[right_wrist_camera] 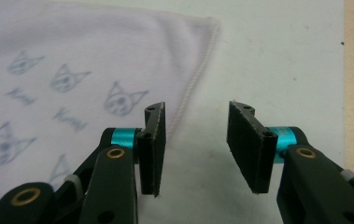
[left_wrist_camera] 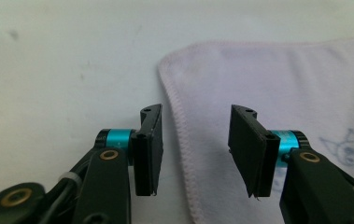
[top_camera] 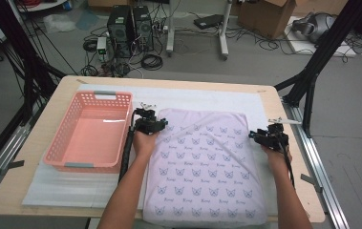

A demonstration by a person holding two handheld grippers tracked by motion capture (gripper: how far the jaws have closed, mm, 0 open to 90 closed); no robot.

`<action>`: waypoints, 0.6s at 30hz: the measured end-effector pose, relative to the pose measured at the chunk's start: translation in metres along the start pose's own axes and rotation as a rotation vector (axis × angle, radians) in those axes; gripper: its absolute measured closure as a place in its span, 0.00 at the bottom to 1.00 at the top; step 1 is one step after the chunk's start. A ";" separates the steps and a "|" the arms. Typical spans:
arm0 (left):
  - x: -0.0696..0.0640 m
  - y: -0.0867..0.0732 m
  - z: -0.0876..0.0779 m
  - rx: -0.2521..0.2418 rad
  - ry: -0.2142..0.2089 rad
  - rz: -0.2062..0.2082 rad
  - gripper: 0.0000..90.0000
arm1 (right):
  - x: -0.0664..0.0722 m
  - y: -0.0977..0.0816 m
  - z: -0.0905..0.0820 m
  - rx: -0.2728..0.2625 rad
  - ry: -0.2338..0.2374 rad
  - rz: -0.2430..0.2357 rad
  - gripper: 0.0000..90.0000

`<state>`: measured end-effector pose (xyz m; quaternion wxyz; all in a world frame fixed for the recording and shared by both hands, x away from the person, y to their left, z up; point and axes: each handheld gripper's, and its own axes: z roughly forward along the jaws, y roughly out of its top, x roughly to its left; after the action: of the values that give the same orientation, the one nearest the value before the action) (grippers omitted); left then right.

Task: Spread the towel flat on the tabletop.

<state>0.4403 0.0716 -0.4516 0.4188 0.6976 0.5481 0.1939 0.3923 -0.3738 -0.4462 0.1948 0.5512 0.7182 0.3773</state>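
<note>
Your left gripper point(top_camera: 162, 125): jaws apart, straddling the towel's point(top_camera: 202, 162) far-left hem (nothing clamped) | your right gripper point(top_camera: 257, 135): jaws apart beside its far-right edge | towel: flat on the white mat point(top_camera: 64, 188), right of the pink basket point(top_camera: 54, 143).

You have one towel point(top_camera: 202, 162) on the table point(top_camera: 49, 119), printed with many small cat faces, and one pink basket point(top_camera: 90, 131) beside it. One white mat point(top_camera: 54, 186) lies under both. You hold two grippers, one left point(top_camera: 162, 125) and one right point(top_camera: 257, 135), each with two black jaws, and on the floor beyond the table stand two computer towers point(top_camera: 131, 28) and one cardboard box point(top_camera: 269, 14).
</note>
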 end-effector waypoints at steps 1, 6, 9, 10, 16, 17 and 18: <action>0.000 0.002 0.002 0.012 0.005 -0.002 0.60 | -0.001 0.001 0.003 0.002 0.001 0.003 0.66; -0.005 0.004 0.007 0.020 0.054 0.045 0.71 | 0.006 0.012 0.021 -0.003 0.002 -0.026 0.70; 0.000 0.004 0.007 0.016 0.044 0.030 0.96 | 0.012 0.018 0.026 0.026 -0.022 -0.094 0.90; -0.001 0.005 0.006 0.016 0.054 0.036 0.97 | 0.014 0.019 0.026 0.035 0.000 -0.112 0.97; 0.007 0.005 0.003 0.005 0.106 0.012 0.97 | 0.008 0.027 0.030 0.041 -0.090 -0.094 0.99; 0.007 0.005 0.003 -0.001 0.086 0.018 0.94 | 0.007 0.027 0.030 0.032 -0.080 -0.077 0.99; 0.007 0.005 0.002 -0.007 0.059 0.033 0.86 | 0.008 0.027 0.030 0.028 -0.081 -0.079 0.98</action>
<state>0.4466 0.0768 -0.4502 0.4016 0.6992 0.5478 0.2231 0.4277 -0.3538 -0.4437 0.2310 0.5399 0.7361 0.3367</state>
